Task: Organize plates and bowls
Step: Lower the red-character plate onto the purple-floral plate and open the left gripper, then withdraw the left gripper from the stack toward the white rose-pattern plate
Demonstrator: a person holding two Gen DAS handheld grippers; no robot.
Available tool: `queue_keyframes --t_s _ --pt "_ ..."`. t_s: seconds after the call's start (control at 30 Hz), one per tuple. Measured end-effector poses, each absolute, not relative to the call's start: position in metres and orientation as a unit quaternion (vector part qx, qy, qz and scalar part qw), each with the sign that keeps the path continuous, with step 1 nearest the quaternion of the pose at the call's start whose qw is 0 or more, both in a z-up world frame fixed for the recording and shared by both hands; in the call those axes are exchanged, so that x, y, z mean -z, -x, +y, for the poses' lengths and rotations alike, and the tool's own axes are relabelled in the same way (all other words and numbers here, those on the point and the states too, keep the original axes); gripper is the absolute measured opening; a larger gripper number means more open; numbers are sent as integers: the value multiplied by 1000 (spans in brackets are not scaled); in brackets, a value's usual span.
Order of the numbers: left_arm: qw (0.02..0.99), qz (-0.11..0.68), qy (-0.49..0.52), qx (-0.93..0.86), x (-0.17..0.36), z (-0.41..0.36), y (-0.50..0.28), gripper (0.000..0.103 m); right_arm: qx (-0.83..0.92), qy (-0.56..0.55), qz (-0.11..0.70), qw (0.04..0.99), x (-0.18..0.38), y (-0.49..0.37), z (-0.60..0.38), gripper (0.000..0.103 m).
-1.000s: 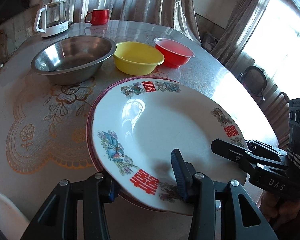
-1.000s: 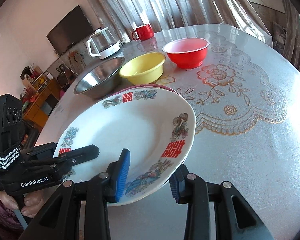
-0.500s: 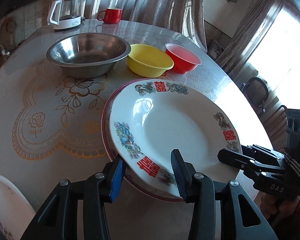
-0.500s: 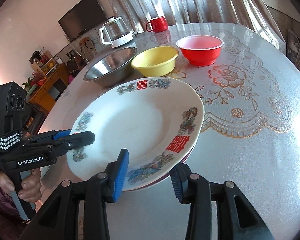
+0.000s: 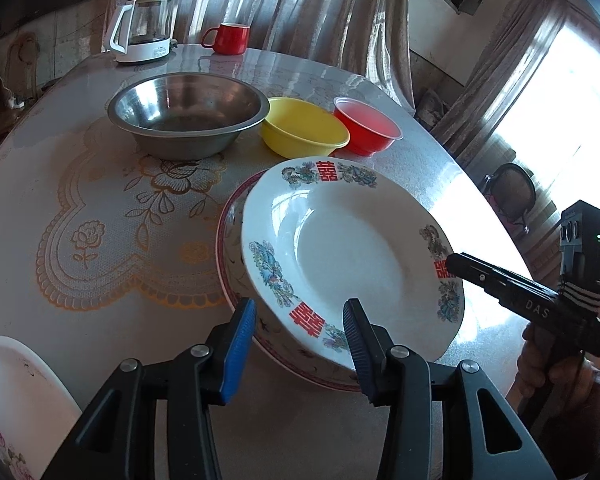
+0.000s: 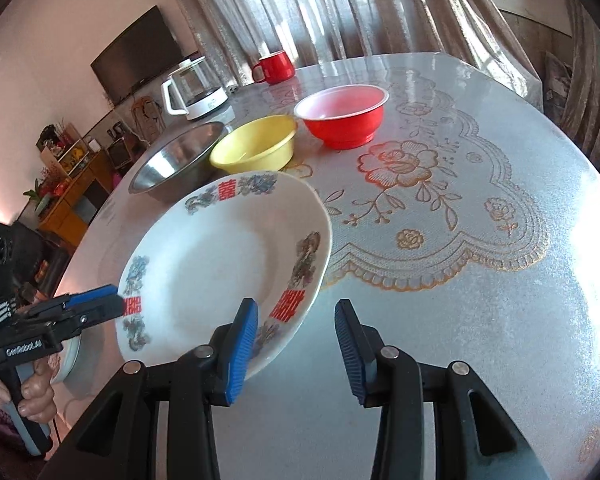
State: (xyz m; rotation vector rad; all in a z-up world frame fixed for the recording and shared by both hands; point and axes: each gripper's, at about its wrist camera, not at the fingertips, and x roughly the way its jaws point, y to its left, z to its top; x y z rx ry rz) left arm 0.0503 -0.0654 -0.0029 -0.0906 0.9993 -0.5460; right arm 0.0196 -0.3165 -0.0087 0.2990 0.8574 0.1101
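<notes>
Sunny worktop (image 5: 100, 216): both claws, left (image 5: 300, 334) and right (image 6: 296, 336), are open. White plate (image 5: 348, 248) sits crooked on the red-rimmed plate (image 5: 230, 240), lower middle; a bump could slide it off.

white plate (image 5: 352, 248) rimmed with red characters and blue-green birds, over a maroon-edged plate (image 5: 236, 280). beyond the white plate: grey steel bowl (image 5: 188, 114), yellow bowl (image 5: 302, 128), red bowl (image 5: 366, 126). gold floral lace on the tablecloth (image 5: 100, 216).

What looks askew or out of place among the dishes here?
The white double-happiness plate sits off-centre on the red-rimmed plate beneath, shifted right, not nested. Both grippers are open and clear. No spills or damage.
</notes>
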Motion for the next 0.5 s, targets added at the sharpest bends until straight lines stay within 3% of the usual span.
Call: queue_keyframes --t_s 0.2,0.5 --pt "853 465 42 232 2 -57 -53 51 -48 -126 412 901 12 -34 -310 20" --pt "851 473 48 222 10 -56 -57 53 -56 -97 421 900 11 -30 -297 20"
